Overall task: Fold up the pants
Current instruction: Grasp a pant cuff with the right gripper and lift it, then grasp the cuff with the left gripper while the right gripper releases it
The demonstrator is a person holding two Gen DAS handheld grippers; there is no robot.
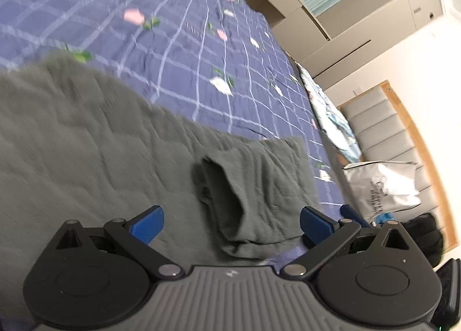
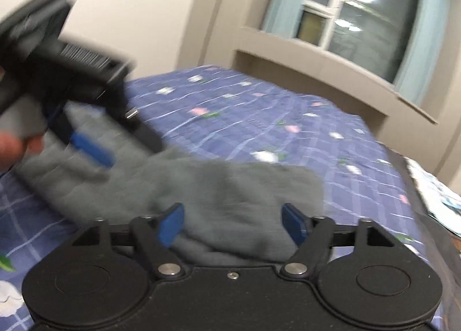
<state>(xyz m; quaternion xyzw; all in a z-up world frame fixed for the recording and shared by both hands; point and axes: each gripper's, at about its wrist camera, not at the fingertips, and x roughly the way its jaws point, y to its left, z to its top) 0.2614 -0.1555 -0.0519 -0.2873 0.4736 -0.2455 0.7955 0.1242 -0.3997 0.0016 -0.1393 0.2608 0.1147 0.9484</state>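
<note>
Grey pants point(image 1: 100, 143) spread on bed point(image 1: 178, 51), lower centre of both frames; soft, light, limp, best pinched at a folded edge; left claw point(image 1: 230, 223) and right claw point(image 2: 233, 223) released, gripping nothing

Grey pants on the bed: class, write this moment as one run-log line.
stage: pants flat on blue checked bedspread | left gripper: open, empty | right gripper: open, pants between pads, unpinched

A blue checked bedspread point(image 1: 178, 51) covers the bed, a white bag point(image 1: 383, 187) beside it, window point(image 2: 354, 14) behind.
</note>
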